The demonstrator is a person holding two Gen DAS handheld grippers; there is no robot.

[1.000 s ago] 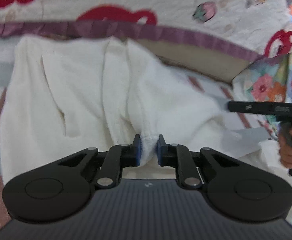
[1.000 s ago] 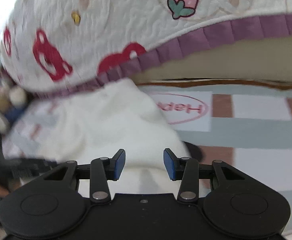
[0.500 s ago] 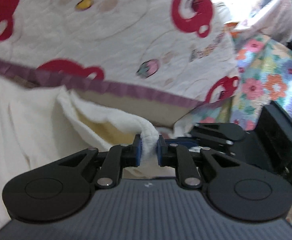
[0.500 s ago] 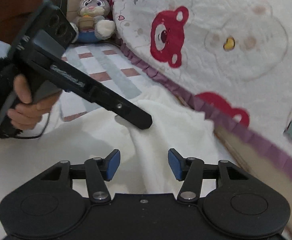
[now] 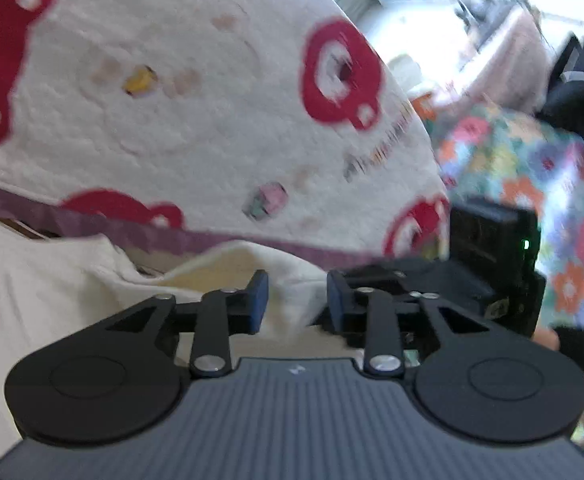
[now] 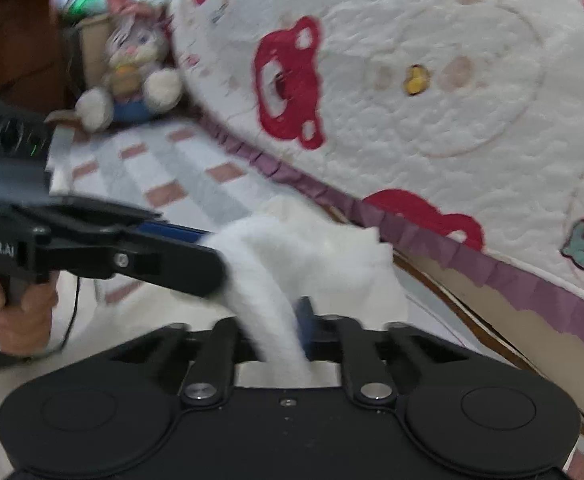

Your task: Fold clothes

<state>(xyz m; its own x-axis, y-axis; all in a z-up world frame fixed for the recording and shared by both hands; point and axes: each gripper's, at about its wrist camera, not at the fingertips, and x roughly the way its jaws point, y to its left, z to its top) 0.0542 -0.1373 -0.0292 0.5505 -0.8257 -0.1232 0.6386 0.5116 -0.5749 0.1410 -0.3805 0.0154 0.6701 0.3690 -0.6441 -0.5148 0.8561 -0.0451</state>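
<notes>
Only one marking can be partly read: white letters ending in "nRobot.AI" on the side of the left gripper (image 6: pixel 208 258), seen from the right wrist. Lettering on the quilt (image 5: pixel 220 120) is too blurred to read.

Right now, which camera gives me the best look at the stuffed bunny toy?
The right wrist view: the stuffed bunny sits in its upper left, beyond the checked sheet, blurred but whole. The left wrist view shows none of it, only the bear-print quilt and white garment.
</notes>
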